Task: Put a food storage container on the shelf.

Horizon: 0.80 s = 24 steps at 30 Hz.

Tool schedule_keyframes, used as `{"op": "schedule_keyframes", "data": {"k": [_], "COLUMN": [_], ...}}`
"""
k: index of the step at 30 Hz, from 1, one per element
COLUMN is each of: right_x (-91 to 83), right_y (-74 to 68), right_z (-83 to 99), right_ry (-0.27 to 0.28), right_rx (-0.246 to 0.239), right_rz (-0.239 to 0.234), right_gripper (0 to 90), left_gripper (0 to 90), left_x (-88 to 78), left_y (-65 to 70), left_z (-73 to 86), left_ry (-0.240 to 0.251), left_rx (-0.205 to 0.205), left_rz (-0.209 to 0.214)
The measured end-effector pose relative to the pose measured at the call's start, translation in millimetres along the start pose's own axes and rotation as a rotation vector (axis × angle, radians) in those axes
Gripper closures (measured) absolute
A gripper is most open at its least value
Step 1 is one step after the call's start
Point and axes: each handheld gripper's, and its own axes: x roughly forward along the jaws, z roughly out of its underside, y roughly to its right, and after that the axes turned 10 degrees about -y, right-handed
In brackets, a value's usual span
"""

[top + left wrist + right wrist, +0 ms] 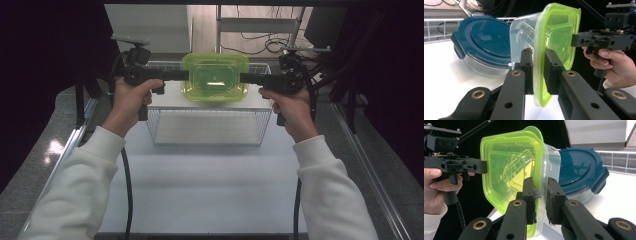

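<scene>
Both grippers, left point(186, 75) and right point(243, 78), clamp their jaws on opposite rims of the green-lidded box point(215, 77), held above the wire basket point(209, 127). Lifting evenly should keep it level and the lid seated.

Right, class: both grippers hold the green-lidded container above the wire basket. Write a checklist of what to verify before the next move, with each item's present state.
1. Left gripper clamped on the green lid rim: ok.
2. Right gripper clamped on the opposite rim: ok.
3. Container held level between the two hands: ok in the high view.
4. Lid fully sealed on the clear tub all round: cannot tell.
5. Container clear of the blue-lidded bowl: ok, the bowl sits apart behind it.
6. Container clear of the wire basket walls: ok.
</scene>
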Motion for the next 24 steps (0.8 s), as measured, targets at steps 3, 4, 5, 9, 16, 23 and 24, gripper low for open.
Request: {"op": "schedule_keyframes", "data": {"k": [3, 4, 5, 9, 16, 23, 24], "right_x": [0.1, 0.2, 0.2, 1.5, 8.1, 14.4, 15.3], "right_y": [0.7, 1.4, 2.4, 5.4, 17.1, 30.6, 31.7], "right_z": [-6.3, -8.6, -10.2, -15.0, -24.2, -29.3, -29.5], "right_ry": [0.008, 0.010, 0.009, 0.012, 0.017, 0.010, 0.006], "right_rx": [0.002, 0.003, 0.002, 0.013, 0.051, 0.095, 0.102], "right_rz": [-0.004, -0.004, -0.004, -0.007, 0.005, -0.003, -0.002], "right_gripper": [78.1, 78.2, 78.1, 78.2, 78.3, 78.3, 78.2], "left_gripper": [79.7, 79.7, 79.7, 79.7, 79.8, 79.9, 80.0], "left_x": [-1.4, -1.2, -1.0, 1.0, 8.8, 17.7, 19.4], "left_y": [-0.6, -0.3, -0.6, -3.6, -13.8, -24.2, -26.6], "left_z": [-6.8, -8.4, -9.5, -14.6, -27.5, -33.4, -34.0], "left_ry": [0.003, 0.008, 0.007, 0.011, -0.001, -0.009, -0.014], "left_rx": [0.003, -0.001, 0.002, -0.010, -0.035, -0.073, -0.081], "left_rz": [-0.001, -0.002, -0.003, 0.001, -0.002, 0.008, 0.007]}}
